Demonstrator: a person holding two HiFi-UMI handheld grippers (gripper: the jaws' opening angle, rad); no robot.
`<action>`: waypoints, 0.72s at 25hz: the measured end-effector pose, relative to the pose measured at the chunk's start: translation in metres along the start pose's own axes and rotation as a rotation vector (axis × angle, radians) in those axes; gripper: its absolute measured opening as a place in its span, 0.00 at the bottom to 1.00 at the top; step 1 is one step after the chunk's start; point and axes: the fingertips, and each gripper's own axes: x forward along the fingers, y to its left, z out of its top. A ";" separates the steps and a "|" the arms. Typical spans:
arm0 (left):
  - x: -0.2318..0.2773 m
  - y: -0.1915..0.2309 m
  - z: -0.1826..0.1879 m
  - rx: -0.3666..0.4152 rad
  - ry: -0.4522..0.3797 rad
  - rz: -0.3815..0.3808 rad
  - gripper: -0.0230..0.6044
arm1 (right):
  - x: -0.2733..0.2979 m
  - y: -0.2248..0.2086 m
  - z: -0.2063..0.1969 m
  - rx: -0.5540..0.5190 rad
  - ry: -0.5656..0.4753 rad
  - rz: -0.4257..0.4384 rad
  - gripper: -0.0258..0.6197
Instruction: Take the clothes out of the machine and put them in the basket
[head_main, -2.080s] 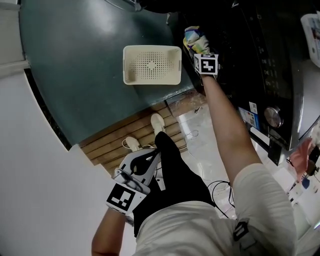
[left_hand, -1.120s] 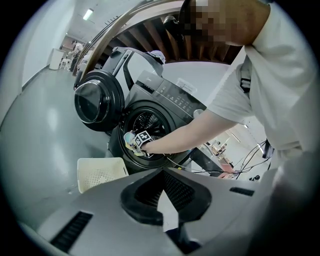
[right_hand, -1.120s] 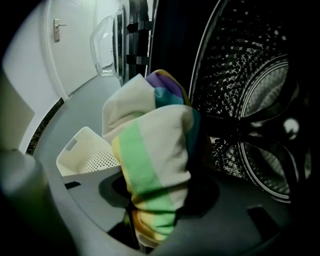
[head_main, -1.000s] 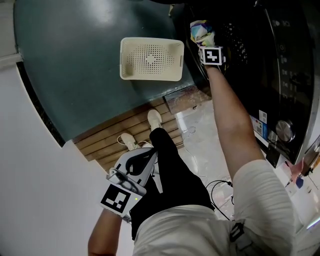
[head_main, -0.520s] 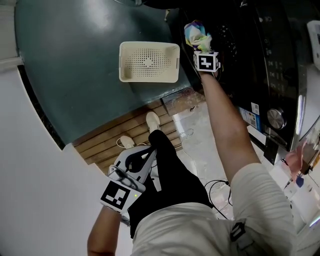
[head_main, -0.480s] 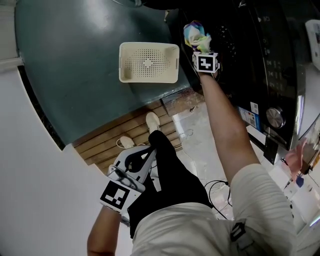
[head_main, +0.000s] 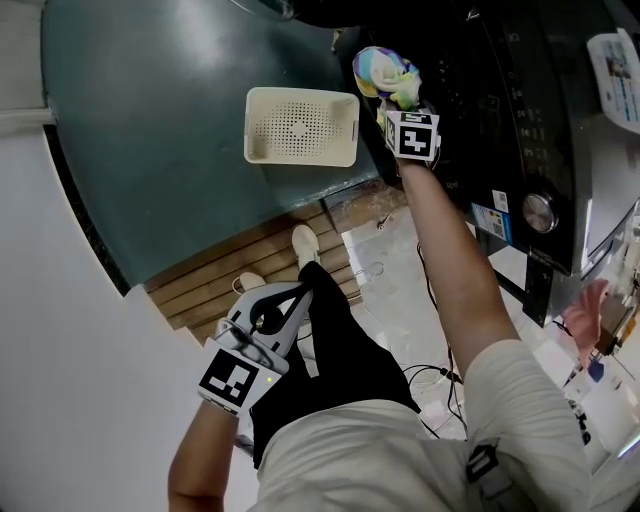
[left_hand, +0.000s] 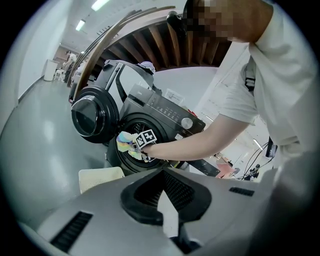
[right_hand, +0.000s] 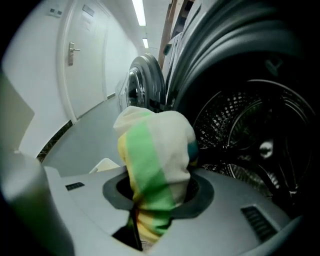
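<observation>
1. The right gripper (head_main: 397, 100) has drawn the striped cloth (head_main: 385, 76) out of the machine (head_main: 500, 90). A second ago the bundle sat against the dark mouth. Now it hangs clear of it at the upper middle of the head view, nearly level with the right edge of the basket (head_main: 252, 128).
2. Its jaws have just closed a little further and are clamped on the cloth. In the right gripper view the green, yellow and white folds (right_hand: 156, 165) bulge up from between them and fill the middle of the frame, with the drum (right_hand: 240, 130) behind at right.
3. My reading is that the pull-out step is done for this piece. What remains is to carry it over the basket, which lies well apart on the dark floor (head_main: 150, 150) and looks empty.
4. The right arm is stretched almost straight towards the top of the head view, and the gripper is tipped downward with the cloth bunched beyond its tip.
5. The left gripper (head_main: 288, 303) stays low at the lower left, beside the person's leg, and takes no part. Its jaws (left_hand: 167, 217) look closed together with nothing between them.
6. From the left gripper view the open door (left_hand: 90, 117) stands left of the machine, and the basket (left_hand: 100, 177) sits below it.
</observation>
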 end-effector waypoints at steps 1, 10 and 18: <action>-0.002 -0.002 0.000 -0.002 -0.005 -0.001 0.03 | -0.007 0.004 0.006 -0.003 -0.014 0.011 0.26; -0.026 -0.010 -0.012 0.005 -0.029 -0.001 0.03 | -0.068 0.060 0.056 -0.090 -0.126 0.146 0.26; -0.051 -0.008 -0.022 0.005 -0.063 0.027 0.03 | -0.110 0.132 0.087 -0.168 -0.189 0.299 0.26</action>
